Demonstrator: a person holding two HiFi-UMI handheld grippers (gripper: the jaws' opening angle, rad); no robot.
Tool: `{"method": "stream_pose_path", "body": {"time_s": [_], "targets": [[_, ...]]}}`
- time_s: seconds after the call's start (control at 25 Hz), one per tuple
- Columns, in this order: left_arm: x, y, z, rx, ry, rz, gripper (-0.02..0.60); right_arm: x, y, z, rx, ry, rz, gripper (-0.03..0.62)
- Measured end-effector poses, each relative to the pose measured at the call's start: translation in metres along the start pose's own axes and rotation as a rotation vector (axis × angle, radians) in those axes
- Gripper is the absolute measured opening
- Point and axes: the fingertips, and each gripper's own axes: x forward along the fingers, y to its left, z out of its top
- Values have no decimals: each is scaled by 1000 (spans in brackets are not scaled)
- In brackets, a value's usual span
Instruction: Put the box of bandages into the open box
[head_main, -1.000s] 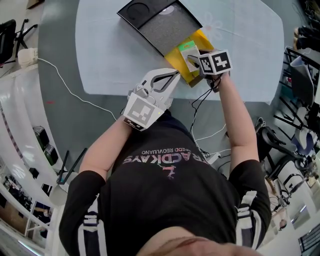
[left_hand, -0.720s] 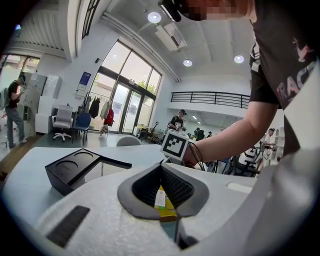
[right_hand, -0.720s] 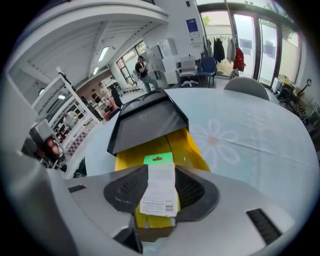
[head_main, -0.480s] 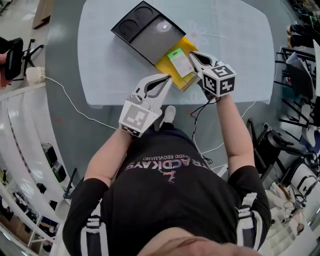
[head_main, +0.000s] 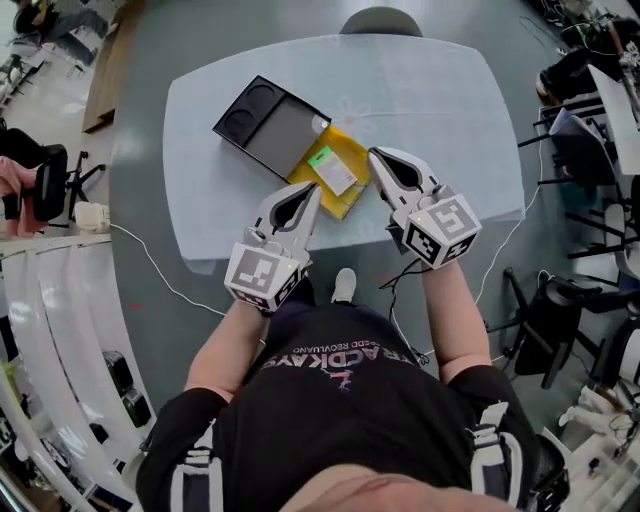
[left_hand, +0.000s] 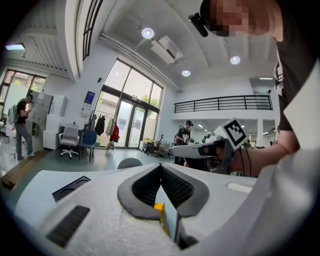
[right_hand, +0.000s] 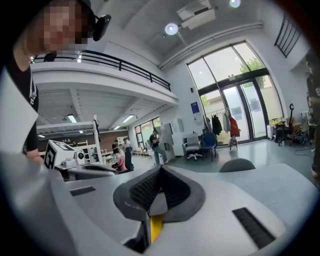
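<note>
Bandage box (head_main: 332, 171) sits inside the open yellow box (head_main: 345, 203) on the desk (head_main: 450, 110). The 2 tools are pinched shut, empty: left tool (head_main: 312, 190) by that box's near edge, right tool (head_main: 373, 154) just right of it.

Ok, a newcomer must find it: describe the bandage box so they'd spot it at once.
On the pale table, find the yellow box next to the black tray. The bandage box lies inside it: small and white with a green end, the only pale thing there.
</note>
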Motion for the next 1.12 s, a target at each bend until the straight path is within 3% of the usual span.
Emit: {"method": "stream_pose_path", "body": {"time_s": [0.4, 0.76, 1.12], "targets": [[-12, -57, 43, 6, -90, 30, 16, -88, 34, 52, -76, -127, -3, 12], [-39, -93, 41, -4, -111, 54, 16, -122, 62, 33, -71, -107, 23, 12], [-58, -90, 44, 3, -98, 16, 15, -114, 93, 31, -56, -107, 19, 12]]}}
